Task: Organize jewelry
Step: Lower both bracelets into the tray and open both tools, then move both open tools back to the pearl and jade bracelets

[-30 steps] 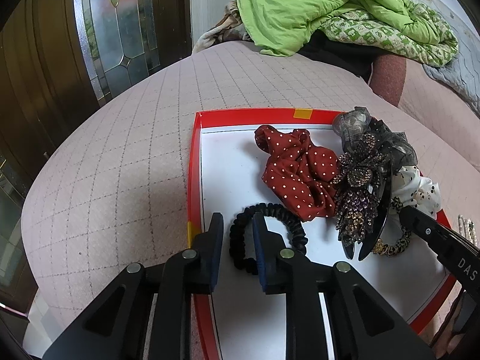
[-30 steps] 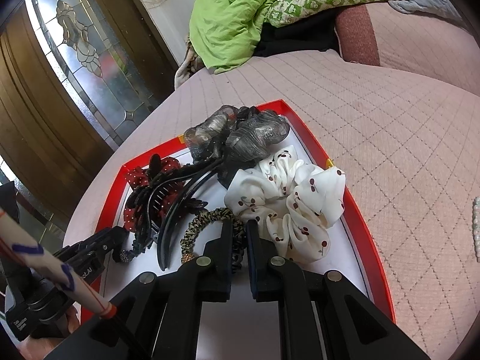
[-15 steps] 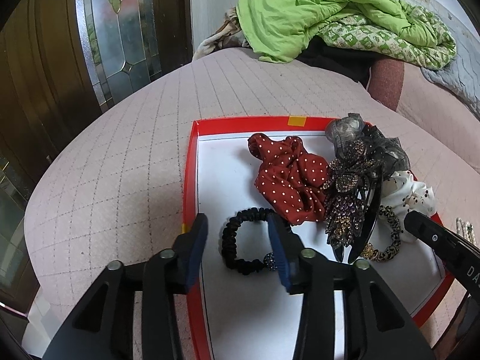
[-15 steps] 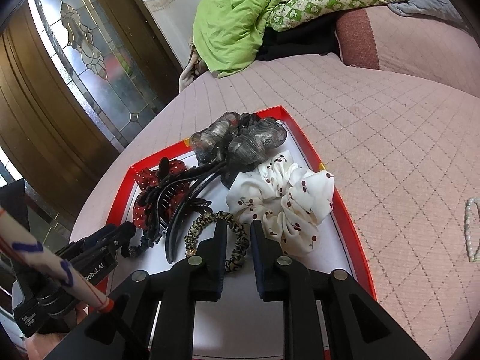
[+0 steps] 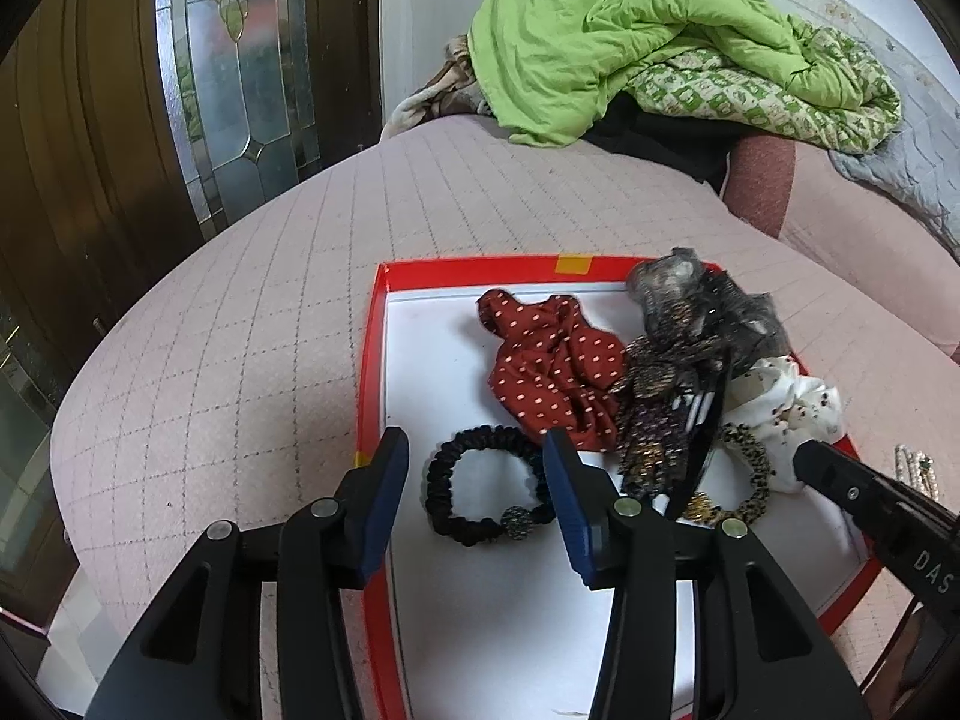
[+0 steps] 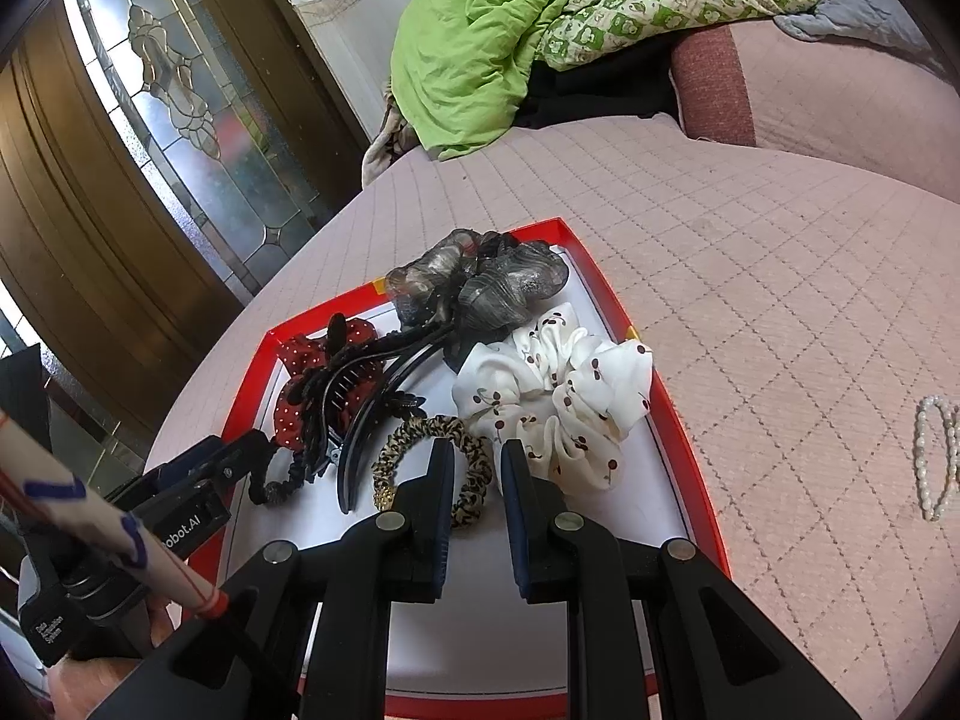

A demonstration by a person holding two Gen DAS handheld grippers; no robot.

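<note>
Progress stands at a late stage, judged from the layout: six hair accessories lie inside the red-rimmed tray [image 5: 371, 360], and at least one pearl strand [image 6: 936, 456] remains outside it on the quilted pink bed cover [image 5: 240, 330], at the right edge of the right wrist view. A second beaded piece [image 5: 912, 471] lies beyond the tray's right rim in the left wrist view; its type cannot be told.

Left wrist view, left to right:
- Left tongs [image 5: 474, 474]: the jaws are opening and stand apart. The black hair tie [image 5: 486, 495] lies between them on the tray floor, with no pad pressing on it. The tie is a ribbed elastic ring with a small beaded ball.
- Red scrunchie [image 5: 552, 366]: soft gathered fabric, white dots.
- Claw clip [image 5: 666, 414]: rigid dark plastic, faced with rhinestones in a flower shape.
- Grey scrunchie [image 5: 690, 288]: sheer, crinkled gauze, at the upper right corner of the tray.

Right wrist view, left to right:
- Leopard hair tie [image 6: 432, 450]: thin patterned elastic ring with a gold bead.
- Right tongs [image 6: 474, 456]: jaws slightly apart and holding nothing; the leopard tie lies just under the left jaw tip.
- White scrunchie [image 6: 558, 390]: smooth satin-like fabric, cherry print, beside the right rim.

Remaining work, as a judgement: transfer of the pearl strand and the beaded piece.
</note>
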